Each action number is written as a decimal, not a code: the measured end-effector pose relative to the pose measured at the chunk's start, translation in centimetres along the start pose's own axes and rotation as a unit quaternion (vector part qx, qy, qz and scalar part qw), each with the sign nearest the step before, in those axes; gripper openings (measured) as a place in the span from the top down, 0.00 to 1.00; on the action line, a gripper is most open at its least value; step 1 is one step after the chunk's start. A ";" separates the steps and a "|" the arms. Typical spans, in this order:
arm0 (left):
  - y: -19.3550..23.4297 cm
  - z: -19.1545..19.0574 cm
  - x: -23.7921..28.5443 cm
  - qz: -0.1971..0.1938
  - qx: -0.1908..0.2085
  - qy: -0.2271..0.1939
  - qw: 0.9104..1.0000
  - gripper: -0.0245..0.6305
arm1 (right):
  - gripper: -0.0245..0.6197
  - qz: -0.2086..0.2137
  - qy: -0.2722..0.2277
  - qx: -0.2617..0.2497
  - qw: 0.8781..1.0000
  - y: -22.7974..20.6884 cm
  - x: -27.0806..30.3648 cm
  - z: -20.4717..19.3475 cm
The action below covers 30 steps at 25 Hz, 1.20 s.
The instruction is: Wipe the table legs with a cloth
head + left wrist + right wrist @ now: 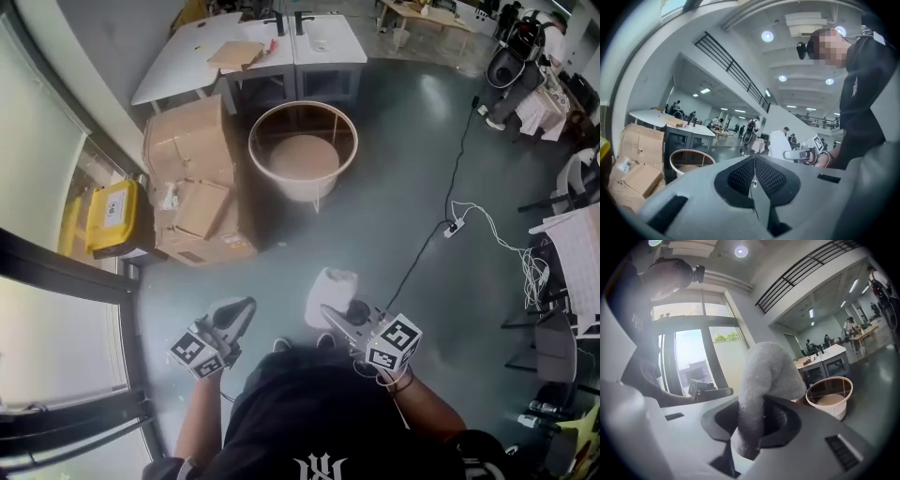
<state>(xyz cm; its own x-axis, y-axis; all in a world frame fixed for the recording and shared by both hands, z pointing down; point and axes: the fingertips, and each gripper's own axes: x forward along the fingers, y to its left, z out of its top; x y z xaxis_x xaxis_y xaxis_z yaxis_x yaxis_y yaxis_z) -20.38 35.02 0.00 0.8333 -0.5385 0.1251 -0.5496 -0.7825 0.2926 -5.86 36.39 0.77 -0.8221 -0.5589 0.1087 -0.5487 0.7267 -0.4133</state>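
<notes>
Nearest me, the right tool (336, 317) pinches a fluffy white cloth (330, 291) by its lower end, above the floor. The cloth looks light and floppy, so it is best gripped bunched. The left tool (242, 311) is closed on nothing. The round white-rimmed table (302, 141) stands well ahead. The label on the yellow box (114, 217) is too small to read.

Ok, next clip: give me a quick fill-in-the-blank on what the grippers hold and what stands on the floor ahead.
1. The right gripper is shut on a white ____.
2. The left gripper has its jaws ____, with nothing between them.
3. Beside the round table stands a pile of ____ boxes.
Missing words: cloth; shut; cardboard.
</notes>
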 end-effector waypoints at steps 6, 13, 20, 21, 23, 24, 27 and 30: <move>0.0 -0.9 1.9 0.025 -0.016 0.003 1.000 0.96 | 0.83 -0.004 0.023 -0.001 1.000 -2.5 -1.5 -1.4; 0.0 -2.7 4.6 0.027 -0.030 0.015 0.999 0.96 | 0.83 -0.008 0.046 0.020 0.999 -5.8 -1.1 -3.4; 4.0 -5.6 6.0 0.033 -0.072 0.018 0.997 0.96 | 0.83 -0.022 0.065 0.021 0.997 -9.7 2.0 -3.8; 5.1 -5.8 6.4 0.035 -0.072 0.017 0.997 0.96 | 0.83 -0.026 0.065 0.018 0.997 -10.5 2.8 -3.7; 7.4 -6.2 7.1 0.043 -0.071 0.017 0.996 0.96 | 0.83 -0.038 0.065 0.015 0.997 -12.1 4.2 -3.6; 8.6 -6.5 7.5 0.047 -0.072 0.017 0.996 0.96 | 0.83 -0.043 0.066 0.016 0.997 -13.0 5.1 -3.5; 12.8 -7.0 9.4 0.050 -0.084 0.012 0.995 0.96 | 0.83 -0.049 0.071 0.020 0.996 -15.7 8.0 -3.3; 17.2 -8.1 11.3 0.044 -0.087 0.019 0.995 0.96 | 0.83 -0.060 0.079 0.010 0.995 -18.7 11.7 -3.8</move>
<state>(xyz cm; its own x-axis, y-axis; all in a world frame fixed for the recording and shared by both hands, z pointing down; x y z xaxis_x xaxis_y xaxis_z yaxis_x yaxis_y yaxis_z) -19.94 18.02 14.09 0.7864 -0.5871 0.1922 -0.6042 -0.6660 0.4375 -5.78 17.82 13.15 -0.7649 -0.5705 0.2990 -0.6430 0.6493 -0.4061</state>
